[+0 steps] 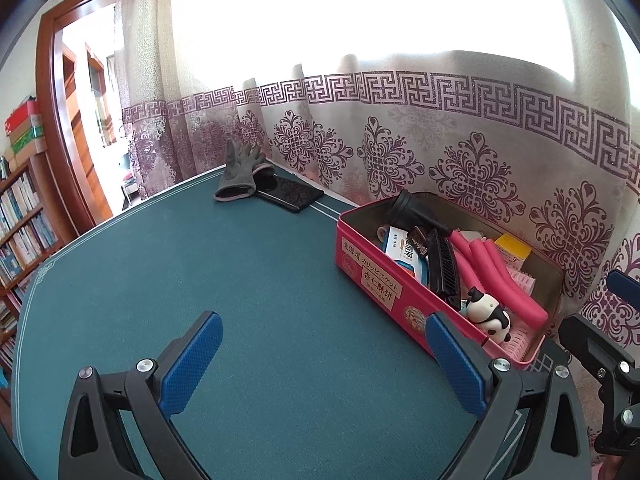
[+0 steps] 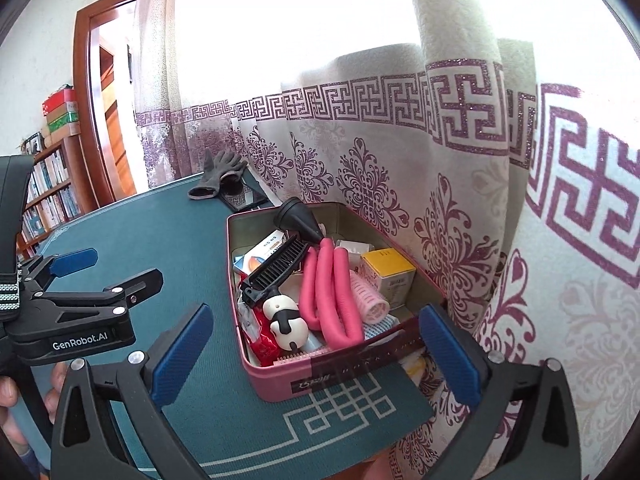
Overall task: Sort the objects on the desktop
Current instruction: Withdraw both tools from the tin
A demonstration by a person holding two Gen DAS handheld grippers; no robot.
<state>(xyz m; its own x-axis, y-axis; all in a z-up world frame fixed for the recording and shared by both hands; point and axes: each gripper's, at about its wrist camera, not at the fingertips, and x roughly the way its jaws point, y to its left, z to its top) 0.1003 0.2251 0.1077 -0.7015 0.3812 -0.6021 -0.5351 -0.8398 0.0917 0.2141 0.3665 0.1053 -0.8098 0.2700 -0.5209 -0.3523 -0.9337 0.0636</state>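
The left gripper has its jaws spread wide, with nothing between the blue pads, only the green table mat below it. The right gripper is also spread as wide as it goes; its jaws stand on both sides of the near end of the pink tin box, but the pads do not press on it.

The box stands open at the edge of the table, next to the patterned curtain. Inside it lie a small panda toy, a black comb, bent pink foam rollers, a yellow carton, a black funnel-shaped part and some packets that I cannot read clearly.

Far away on the mat, a grey glove lies partly over a dark flat case, maybe a phone. A bookshelf stands on the left, beside a wooden door frame.
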